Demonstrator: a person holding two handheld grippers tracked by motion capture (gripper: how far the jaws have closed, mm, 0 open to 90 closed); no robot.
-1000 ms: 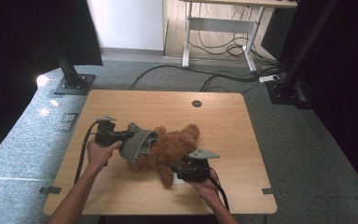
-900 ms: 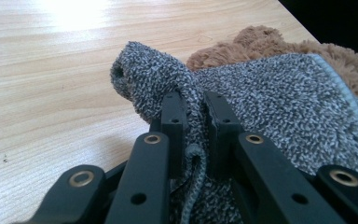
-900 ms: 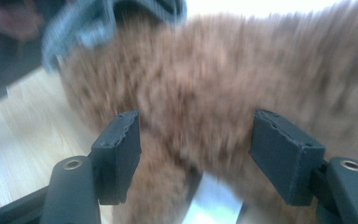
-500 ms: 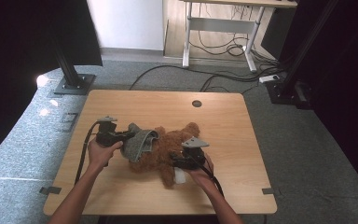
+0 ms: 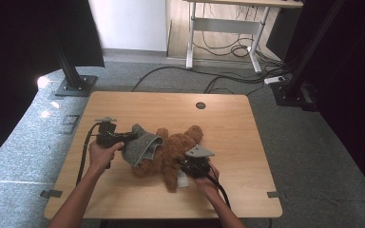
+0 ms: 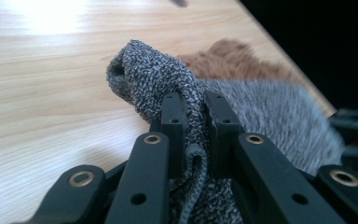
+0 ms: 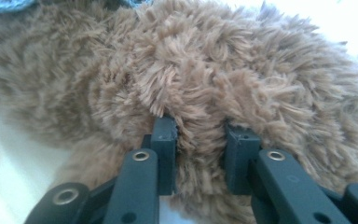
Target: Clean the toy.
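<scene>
A brown teddy bear (image 5: 171,152) lies on the wooden table (image 5: 228,128), its fur close up in the right gripper view (image 7: 191,70). A grey knitted garment (image 5: 140,145) covers its left end. My left gripper (image 5: 128,137) is shut on a fold of that knit (image 6: 154,74), which bunches between the jaws of the left gripper (image 6: 196,105), with brown fur (image 6: 237,56) behind. My right gripper (image 5: 183,166) lies against the bear's near side. Its jaws have just been closing, and the right gripper (image 7: 203,130) now pinches a tuft of fur.
A white tag (image 5: 183,180) lies by the bear's lower leg. A round hole (image 5: 200,105) sits near the table's far edge. Black stand bases (image 5: 73,85) and floor cables (image 5: 228,80) lie beyond the table, with a desk frame (image 5: 223,28) farther back.
The right gripper now sits snug against the bear's side. The left gripper and the grey knit have held still.
</scene>
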